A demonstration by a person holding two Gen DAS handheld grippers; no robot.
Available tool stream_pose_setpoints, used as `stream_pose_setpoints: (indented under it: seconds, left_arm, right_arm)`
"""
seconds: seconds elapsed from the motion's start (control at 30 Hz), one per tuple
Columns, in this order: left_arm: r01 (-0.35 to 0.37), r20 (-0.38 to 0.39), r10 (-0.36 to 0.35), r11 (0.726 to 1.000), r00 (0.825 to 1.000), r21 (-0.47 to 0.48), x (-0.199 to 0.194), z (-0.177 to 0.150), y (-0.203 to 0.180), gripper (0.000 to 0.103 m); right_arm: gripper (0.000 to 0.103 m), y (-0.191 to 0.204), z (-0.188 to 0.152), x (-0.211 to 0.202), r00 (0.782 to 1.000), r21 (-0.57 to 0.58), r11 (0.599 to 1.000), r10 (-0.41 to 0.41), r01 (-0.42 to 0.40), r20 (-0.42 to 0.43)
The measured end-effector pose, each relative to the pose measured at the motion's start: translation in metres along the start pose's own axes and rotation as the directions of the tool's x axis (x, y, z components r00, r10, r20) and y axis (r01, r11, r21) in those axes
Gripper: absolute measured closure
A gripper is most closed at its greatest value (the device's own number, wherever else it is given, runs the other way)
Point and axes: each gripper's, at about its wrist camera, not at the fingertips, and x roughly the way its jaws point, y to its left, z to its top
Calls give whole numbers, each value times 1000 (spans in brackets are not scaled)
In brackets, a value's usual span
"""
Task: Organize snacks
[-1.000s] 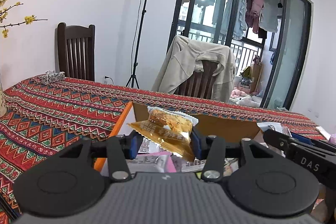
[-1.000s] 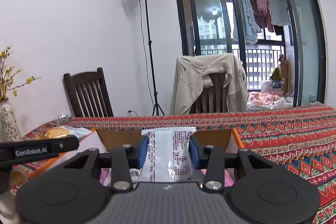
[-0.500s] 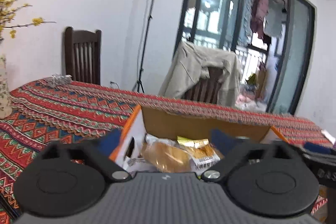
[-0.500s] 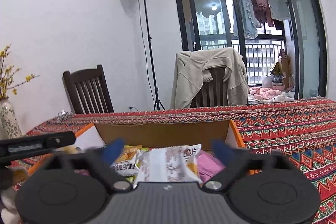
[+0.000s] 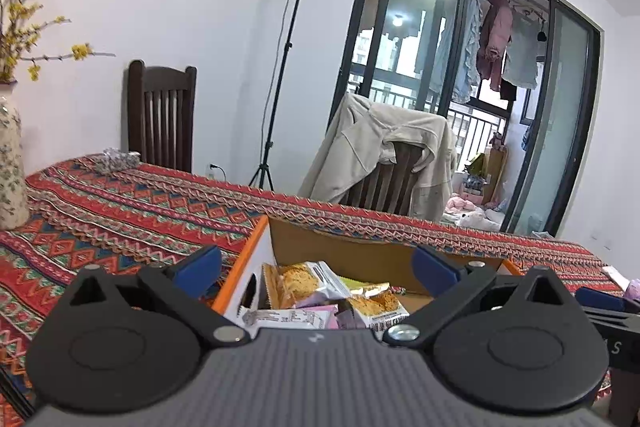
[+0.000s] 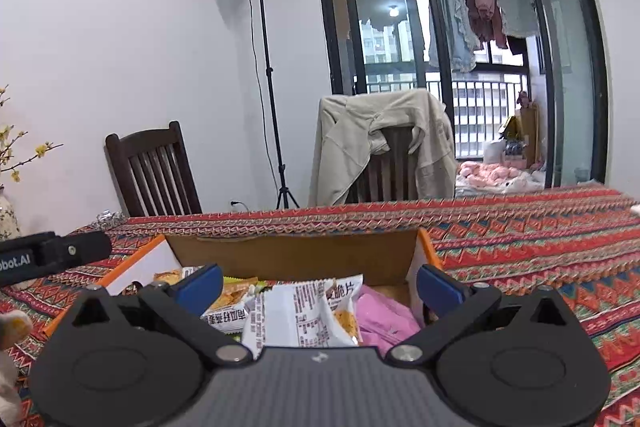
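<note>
In the cardboard box (image 6: 292,255), snack packets (image 6: 296,311) below both grippers' spread, empty fingers (image 6: 200,285).

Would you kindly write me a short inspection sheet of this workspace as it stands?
Surface: table under a red patterned tablecloth.
Job's things: open cardboard box holding snack packets; a white printed packet on top, a pink packet beside it.
Clutter: wrapped item at the far table edge; vase with yellow blossoms.
Grippers: left gripper and right gripper both open, empty, above the box.
Cables: plug and cord at the wall.
Surroundings: two chairs, one draped with a beige jacket; light stand; balcony laundry.
</note>
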Motion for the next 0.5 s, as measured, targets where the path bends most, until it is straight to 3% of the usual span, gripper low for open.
stream_pose_setpoints:
  seconds: [0.23, 0.5]
  left_arm:
    - [4, -7, -4, 998, 1000, 63, -47, 6, 6, 0]
    - [10, -57, -4, 994, 998, 106, -104, -18, 22, 0]
  right_arm:
    - [0, 10, 3, -46, 1000, -57, 998, -9, 8, -5]
    - [0, 9, -22, -102, 997, -58, 998, 27, -31, -67]
